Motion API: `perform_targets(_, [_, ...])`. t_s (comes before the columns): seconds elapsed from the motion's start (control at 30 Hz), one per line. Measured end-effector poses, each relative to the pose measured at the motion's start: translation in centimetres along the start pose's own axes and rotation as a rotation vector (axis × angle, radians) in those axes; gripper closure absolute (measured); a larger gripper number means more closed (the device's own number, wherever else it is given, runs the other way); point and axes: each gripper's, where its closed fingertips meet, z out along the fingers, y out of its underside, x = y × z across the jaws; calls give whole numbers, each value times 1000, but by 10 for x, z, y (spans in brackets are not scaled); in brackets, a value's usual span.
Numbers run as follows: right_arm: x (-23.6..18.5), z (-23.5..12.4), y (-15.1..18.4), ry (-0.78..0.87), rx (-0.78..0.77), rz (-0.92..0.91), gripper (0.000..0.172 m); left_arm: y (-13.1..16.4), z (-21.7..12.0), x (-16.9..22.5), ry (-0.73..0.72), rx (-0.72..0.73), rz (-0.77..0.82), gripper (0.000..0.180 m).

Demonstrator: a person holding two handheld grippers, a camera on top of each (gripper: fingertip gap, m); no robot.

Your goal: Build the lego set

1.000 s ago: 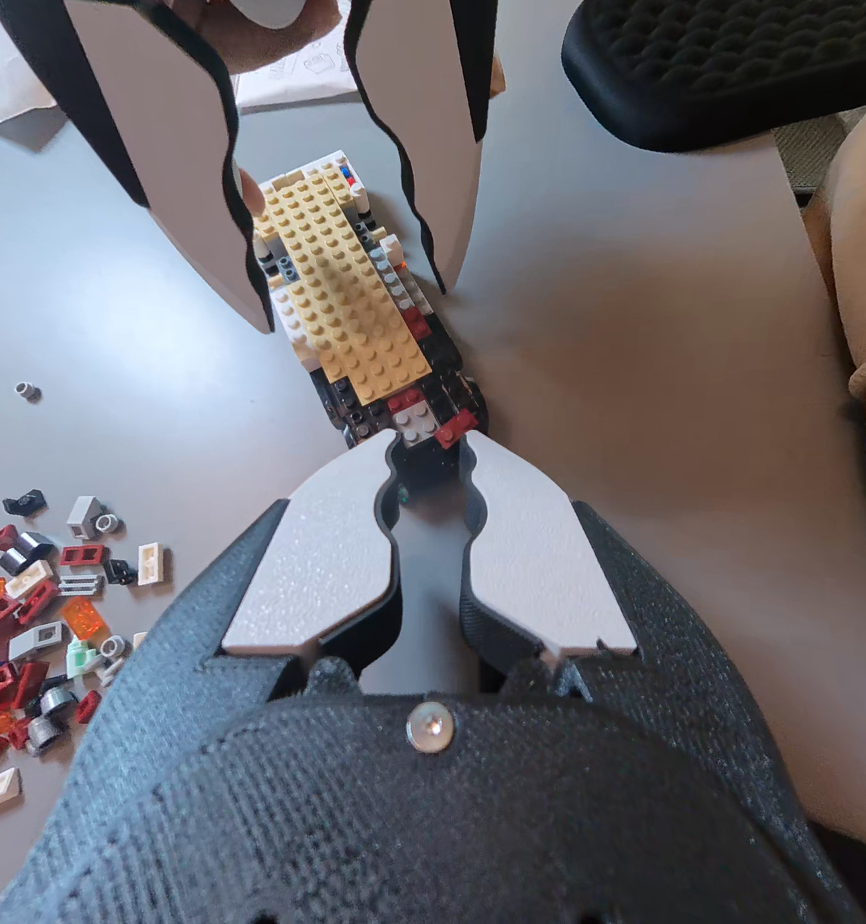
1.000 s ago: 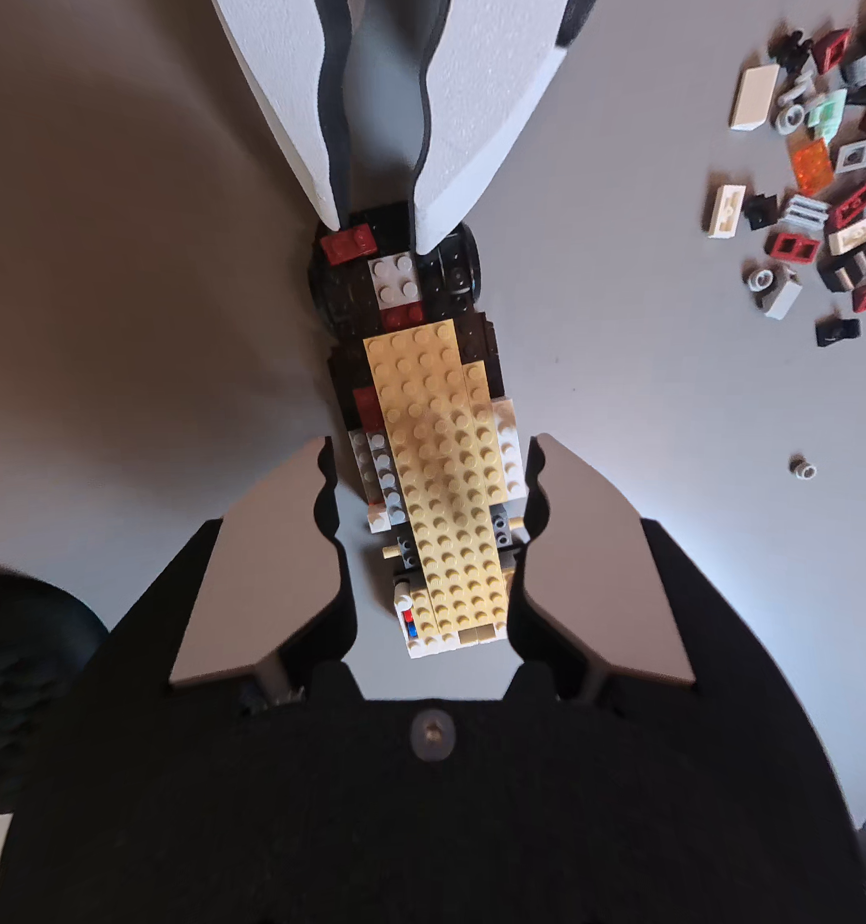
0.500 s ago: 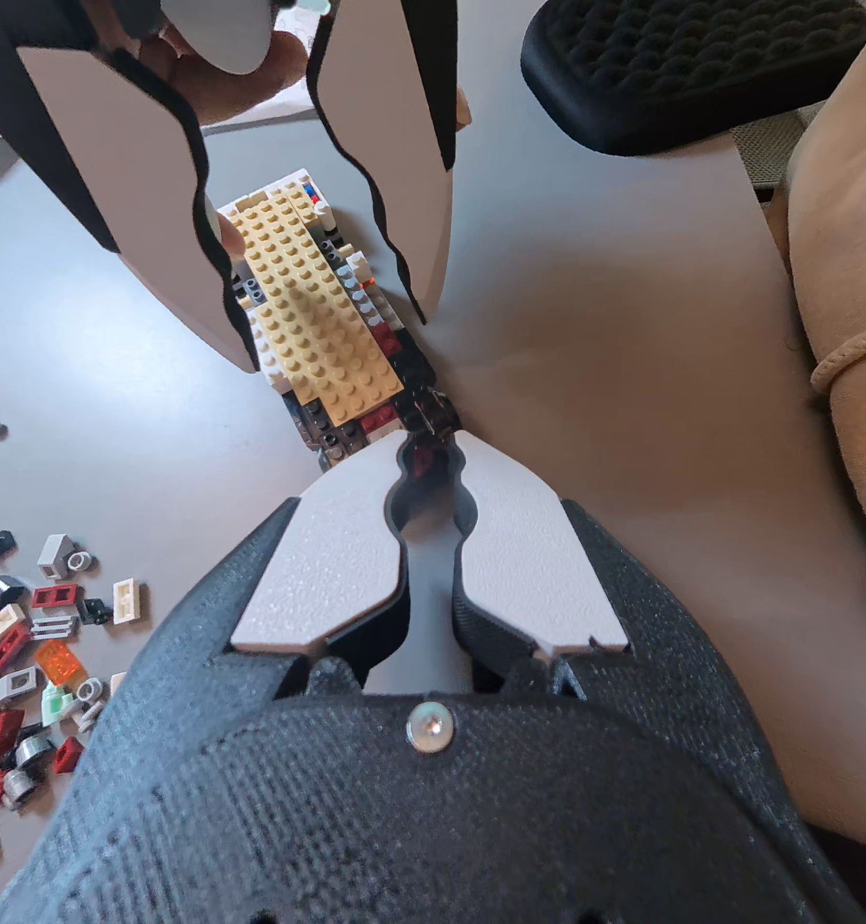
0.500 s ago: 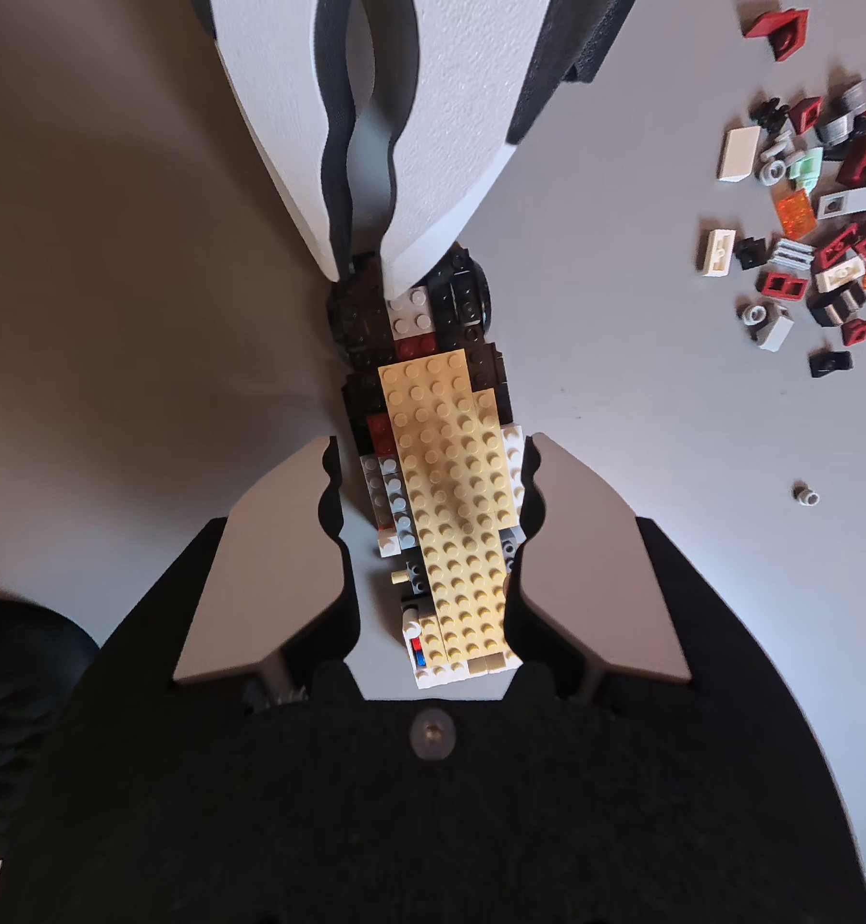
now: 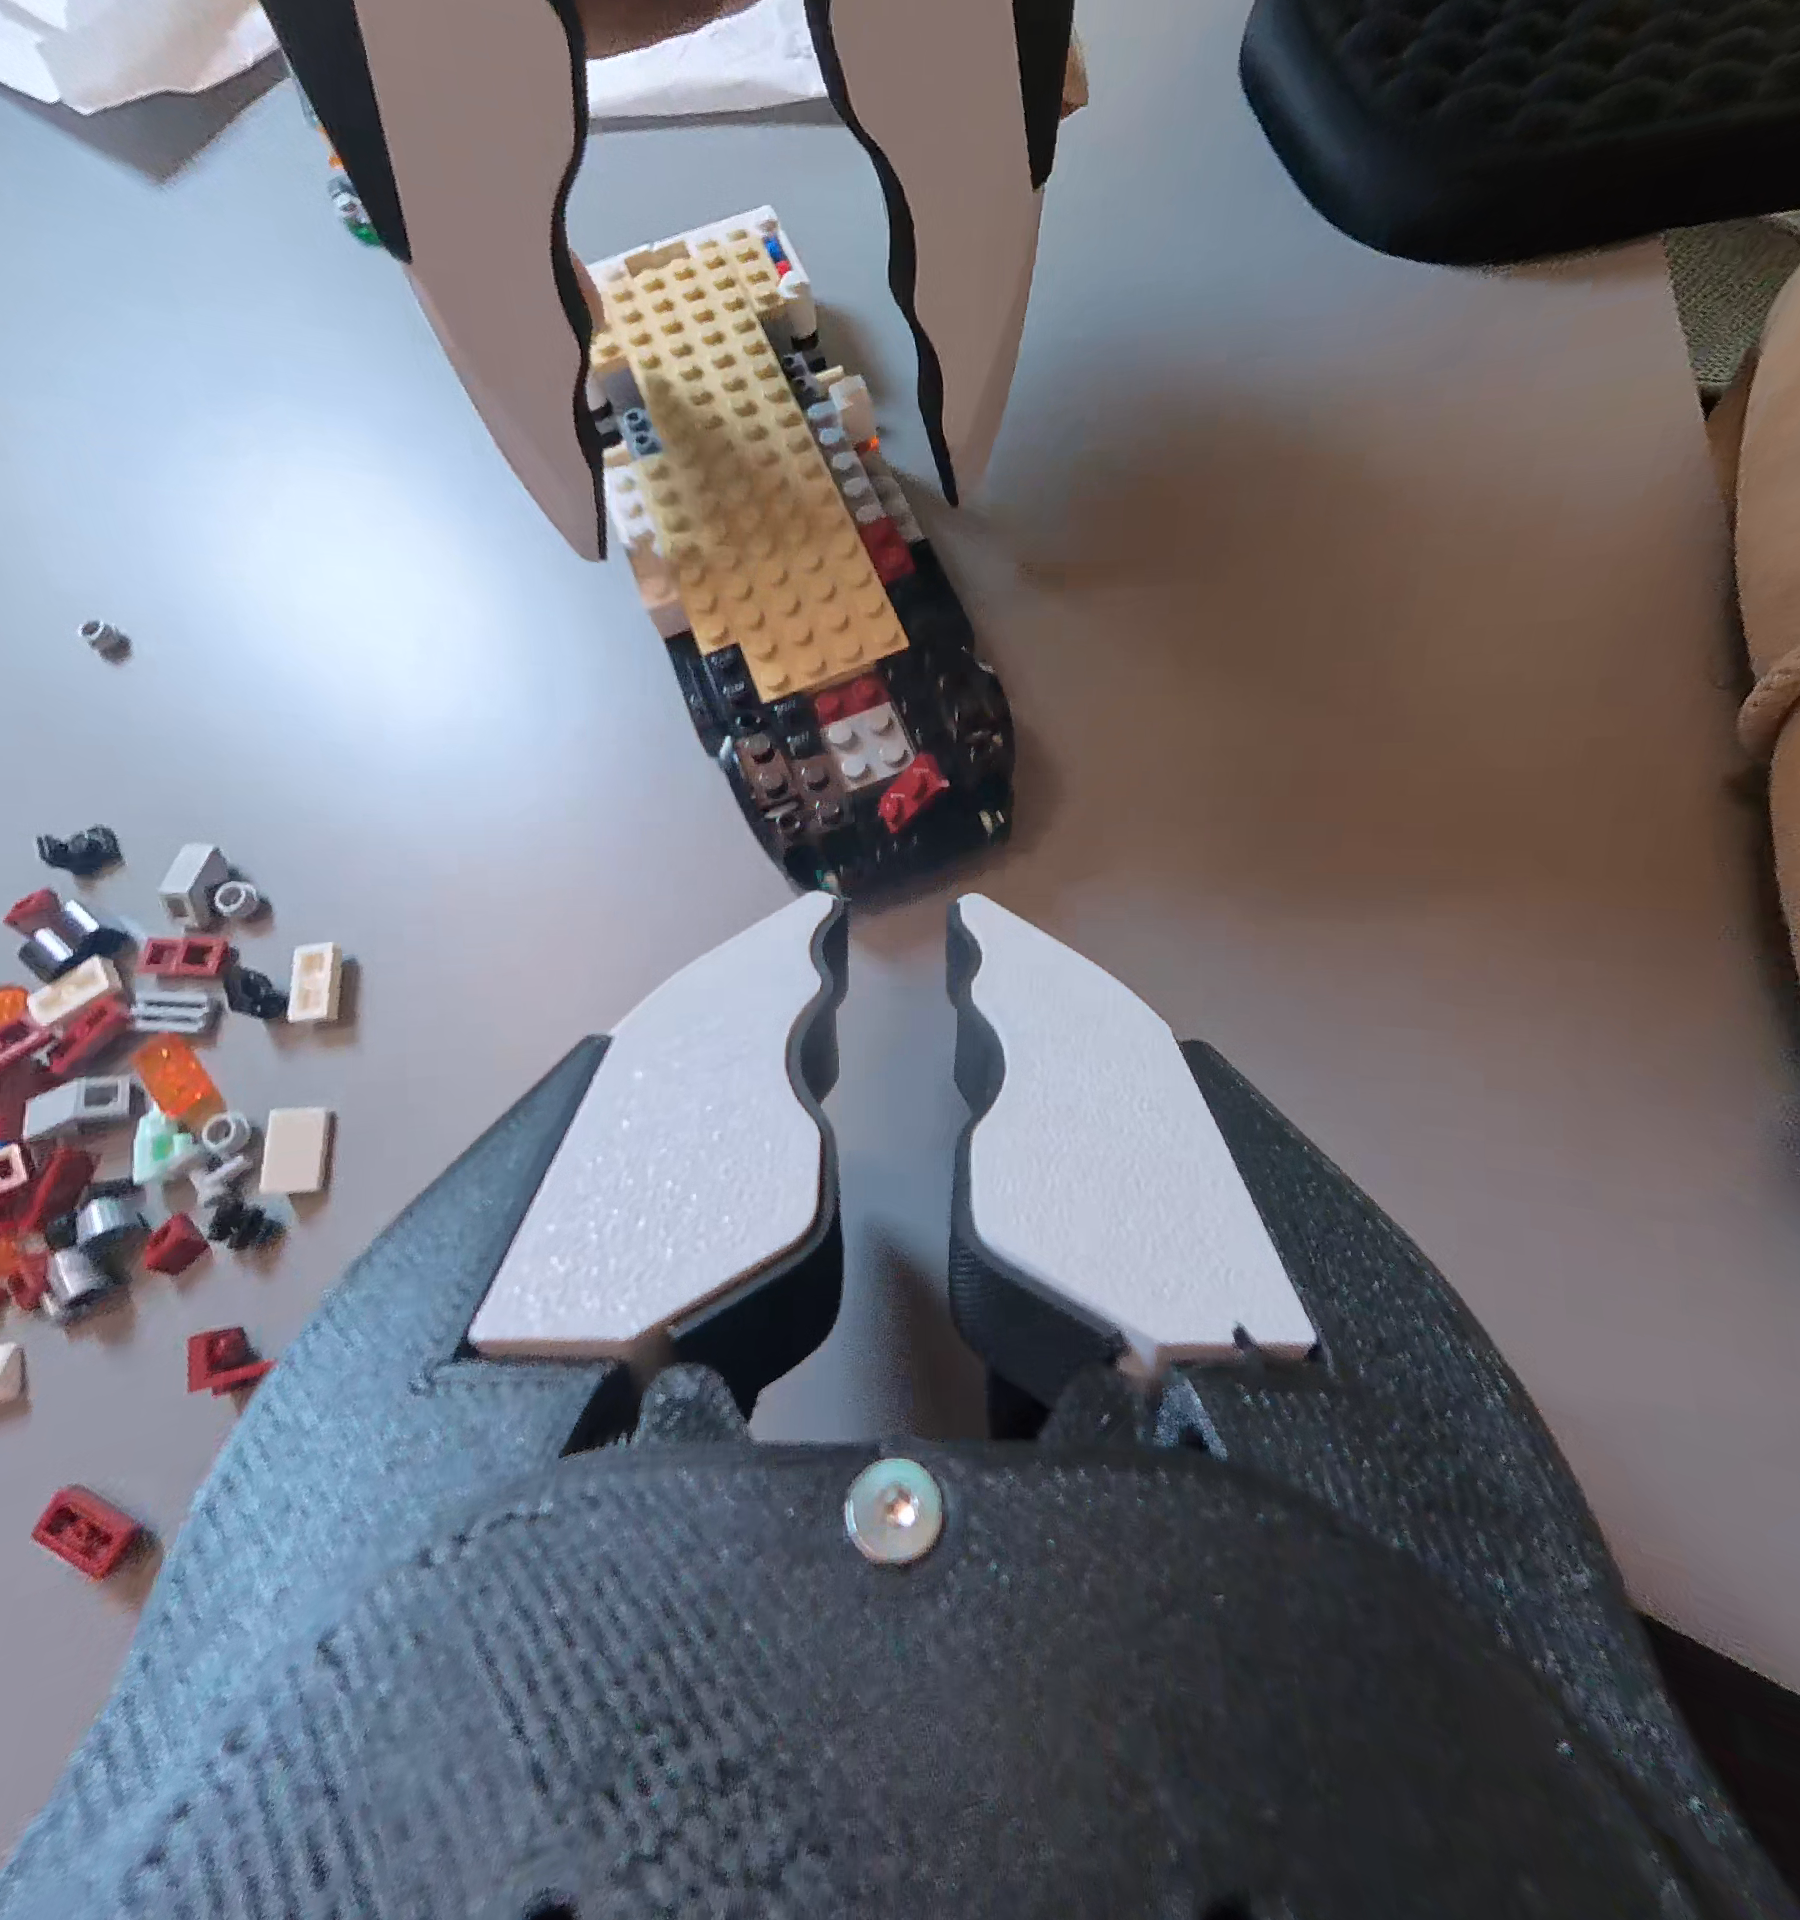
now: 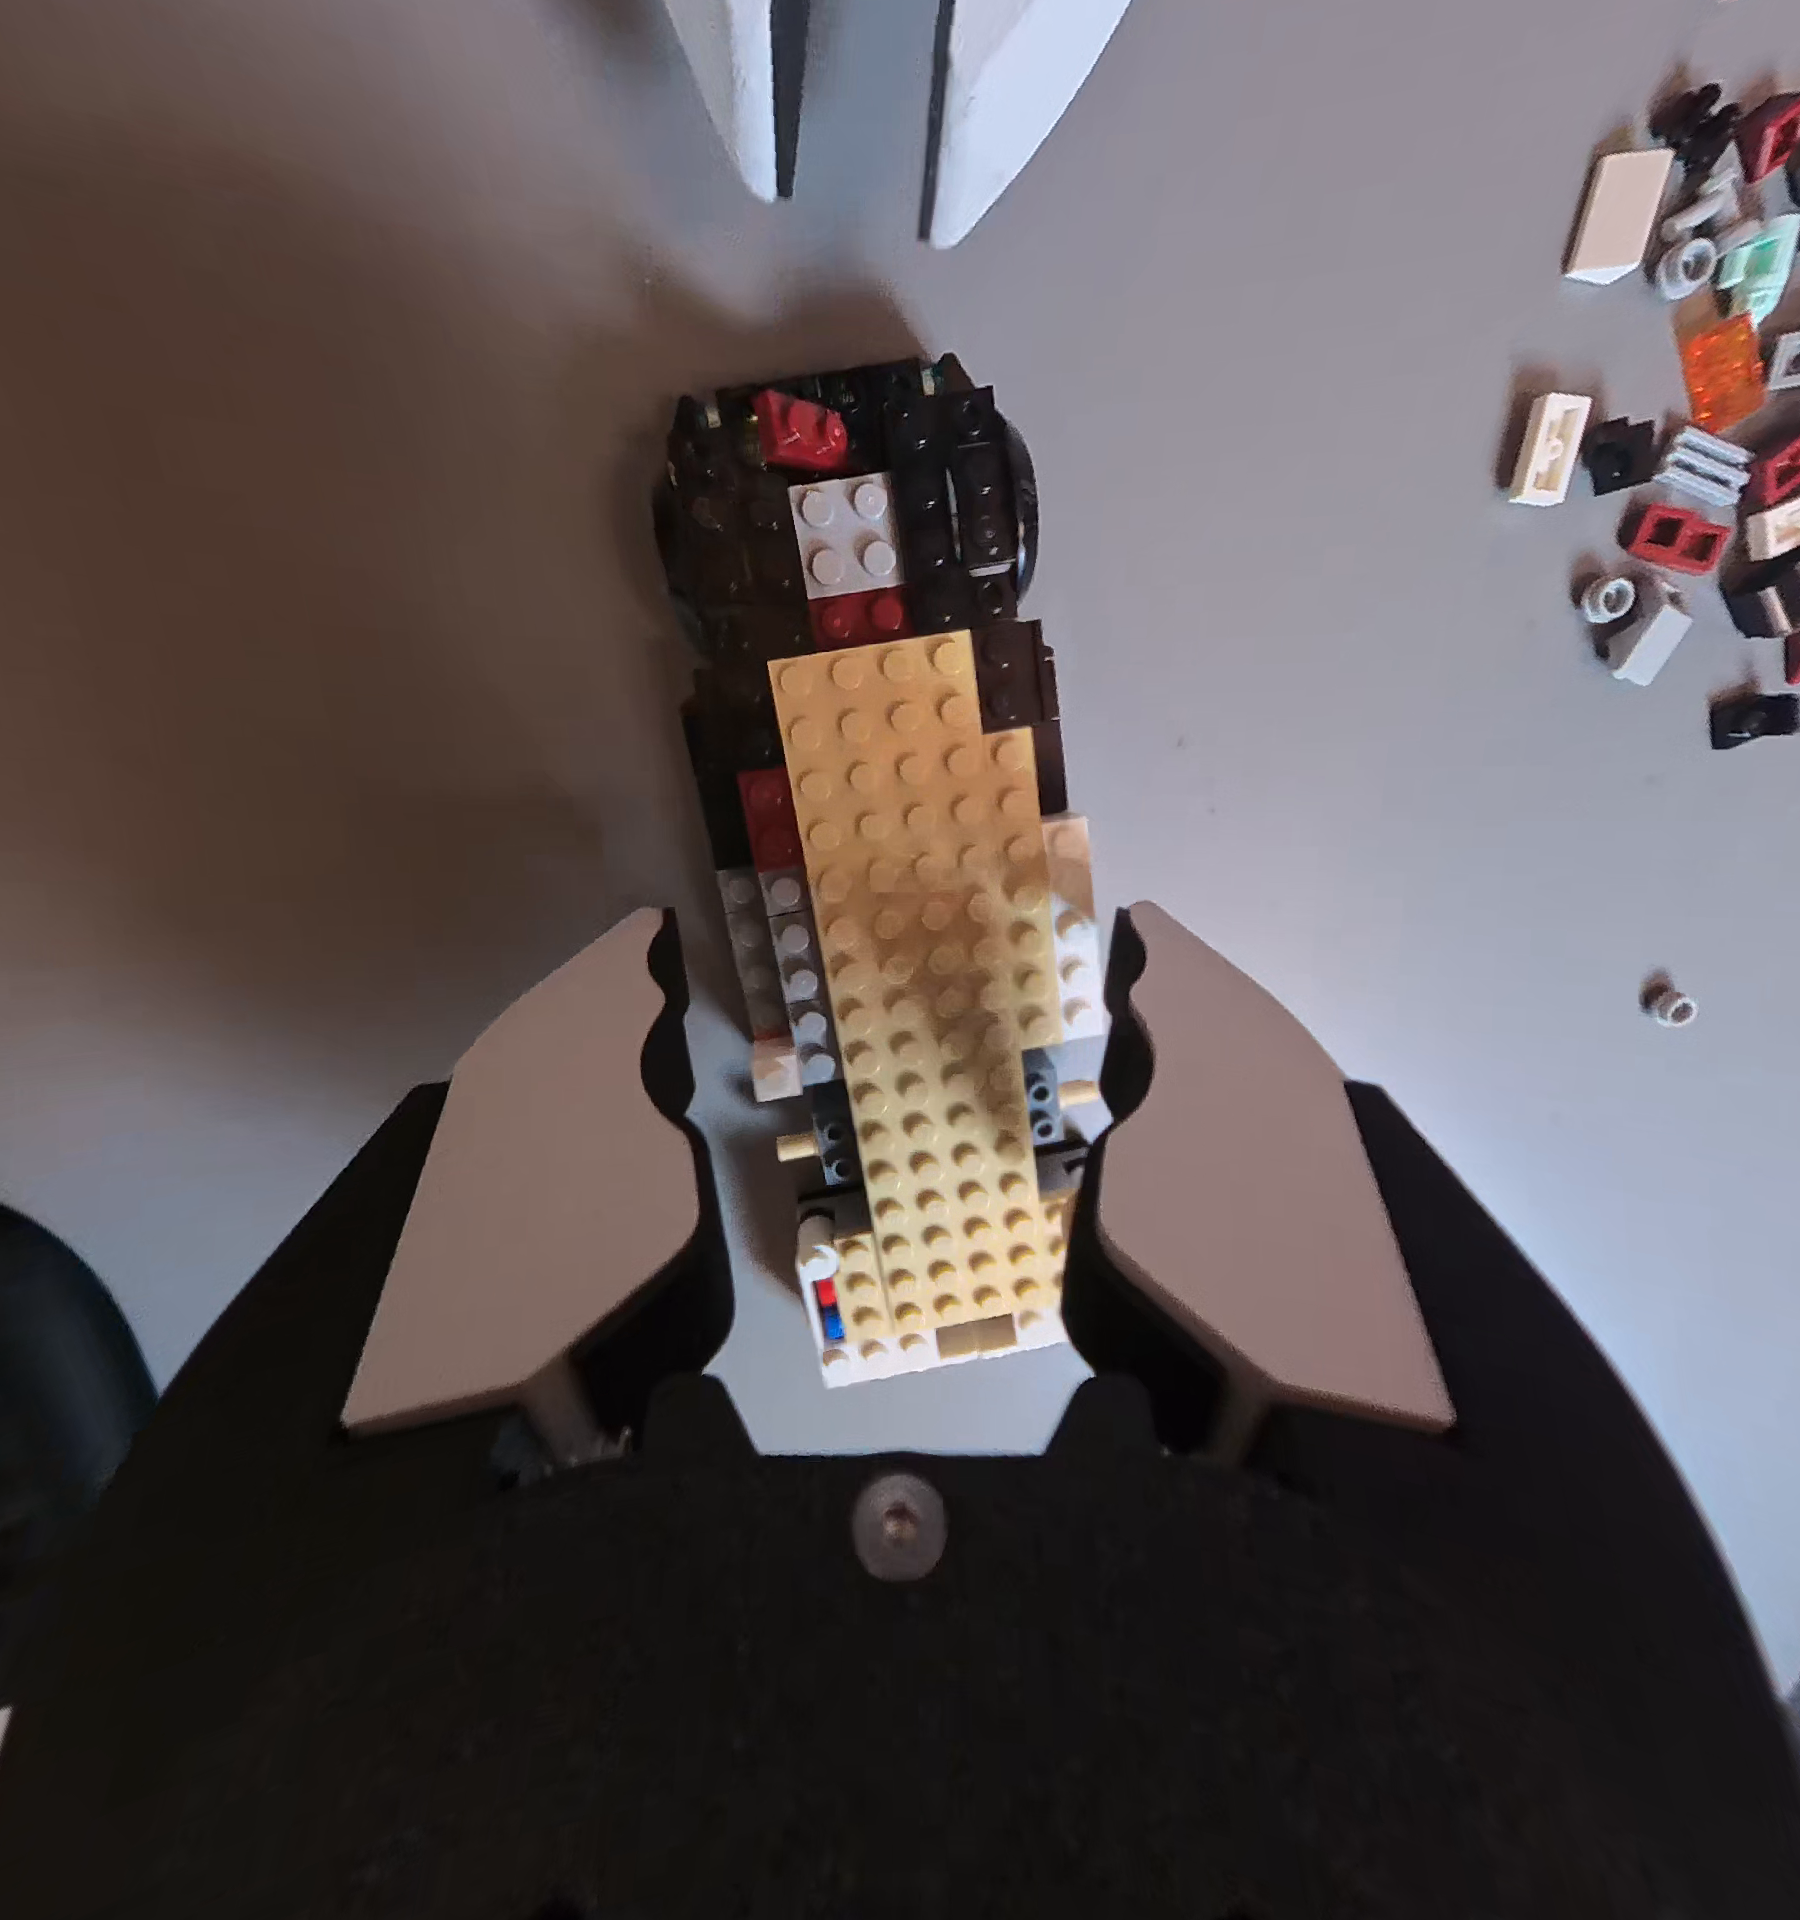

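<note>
Both grippers are released: the left gripper empty, the right gripper straddling the brick model, which could be knocked askew.

Bare grey table right of the brick model; loose bricks (scattered) crowd its left.

Left gripper has backed off the brick model's dark end; its jaws, earlier at that end, now stand slightly apart on nothing. Small red brick now sits skewed there. Right gripper has opened slightly wider around the model.
</note>
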Motion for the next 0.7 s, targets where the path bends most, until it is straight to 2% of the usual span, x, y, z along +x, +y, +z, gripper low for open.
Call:
perform_targets(0.17, [2,8,5,-40,-65,-36,100,4,-1,0,-25,8,-24,163])
perform_targets(0.27, [2,8,4,-48,-48,-25,101,4,-2,1,-32,16,-23,163])
perform_targets(0.57, [2,-8,-11,71,190,109,101,-15,-16,-4,-77,129,-15,165])
perform_targets(0.7, [-5,-13,-18,90,262,136,101,-30,-27,-5,-123,166,92,168])
